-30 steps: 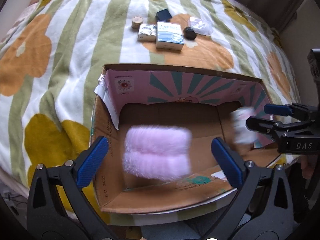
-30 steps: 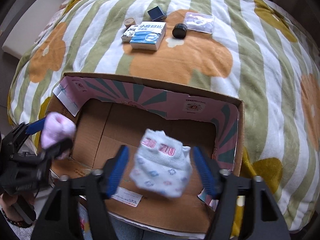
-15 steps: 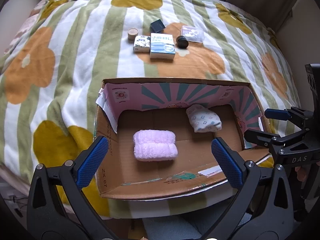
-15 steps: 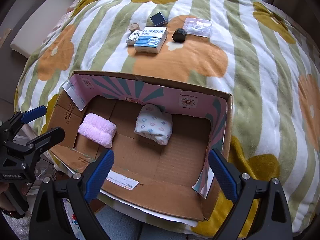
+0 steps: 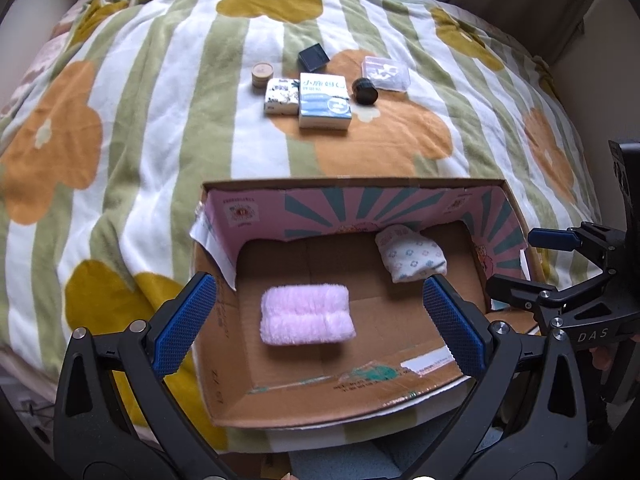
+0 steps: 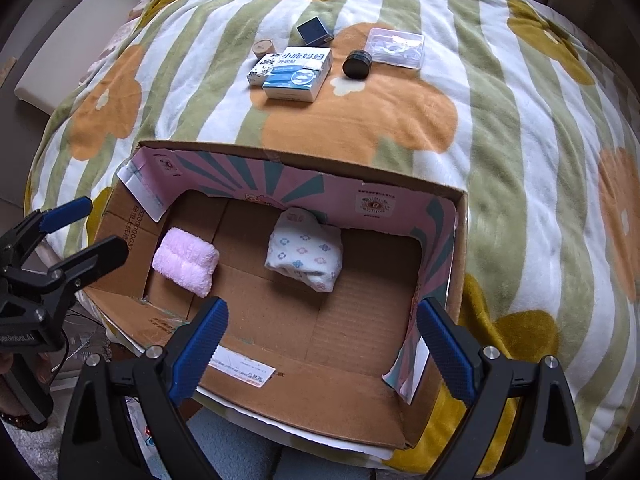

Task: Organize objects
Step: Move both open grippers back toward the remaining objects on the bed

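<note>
Blue ribbed fingers [image 5: 185, 323] splayed above fluffy pink towel [image 5: 306, 314].

the right gripper [image 6: 322, 344] hangs over the near edge of the cardboard box [image 6: 436, 364], jaws wide apart and holding nothing. inside the box, a folded pink towel [image 6: 186, 261] lies at the left and a white flower-print cloth bundle [image 6: 306, 255] lies by the far wall. the left gripper [image 6: 86, 226] sits at the left, jaws apart. far on the striped blanket [image 6: 520, 168] rest a blue-and-white box [image 6: 298, 73], a black round jar [image 6: 357, 64] and a clear plastic case [image 6: 397, 48].
</note>
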The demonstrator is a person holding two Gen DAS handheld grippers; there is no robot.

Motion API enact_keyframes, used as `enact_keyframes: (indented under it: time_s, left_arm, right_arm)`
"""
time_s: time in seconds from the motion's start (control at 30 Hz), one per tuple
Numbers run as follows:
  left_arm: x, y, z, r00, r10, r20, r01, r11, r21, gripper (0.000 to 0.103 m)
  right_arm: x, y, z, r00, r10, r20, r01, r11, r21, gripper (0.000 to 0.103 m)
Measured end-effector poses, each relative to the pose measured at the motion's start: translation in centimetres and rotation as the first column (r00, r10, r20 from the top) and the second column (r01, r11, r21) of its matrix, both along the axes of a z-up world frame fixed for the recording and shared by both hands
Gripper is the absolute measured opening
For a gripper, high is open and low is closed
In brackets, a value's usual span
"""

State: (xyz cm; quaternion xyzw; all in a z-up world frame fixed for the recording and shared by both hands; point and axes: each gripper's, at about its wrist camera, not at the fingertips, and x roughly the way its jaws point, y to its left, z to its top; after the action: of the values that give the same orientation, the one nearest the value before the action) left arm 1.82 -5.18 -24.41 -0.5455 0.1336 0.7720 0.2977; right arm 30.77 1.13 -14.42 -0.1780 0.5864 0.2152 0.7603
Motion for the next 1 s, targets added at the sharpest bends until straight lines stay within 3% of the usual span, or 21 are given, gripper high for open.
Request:
enact_keyframes:
  time_s: [0.3, 0.63, 0.8, 1.0]
  left_arm:
    - [-4.6, 0.1, 2.4, 0.997, -0.014, -0.077, 0.014, 1.0, 0.005, 0.103]
    - [-12.8, 0.8, 3.6, 0.996, 0.002, -0.093, 0.002, 0.999, 0.038, 0.103]
    - [-17.2, 2.3, 3.2, 0.995, -0.015, -0.102, 0.021, 0.998, 0.063, 0.103]
    - [-22.5, 4.8, 1.4, 0.996, -0.032, -0.089, 0.038, 0.997, 0.073, 0.103]
  right_arm:
    - [2.9, 1.6, 3.0, 0.998, -0.066, 0.017, 0.065, 0.998, 0.013, 0.094]
    - [8.1, 4.1, 6.3, 0.986, -0.145, 0.082, 0.136, 0.985, 0.109, 0.094]
    - [11.1, 6.4, 6.3, 0.982, -0.175, 0.077, 0.162, 0.976, 0.148, 0.094]
    - [14.3, 9.7, 3.7, 0.981, -0.188, 0.041, 0.179, 0.971, 0.159, 0.094]
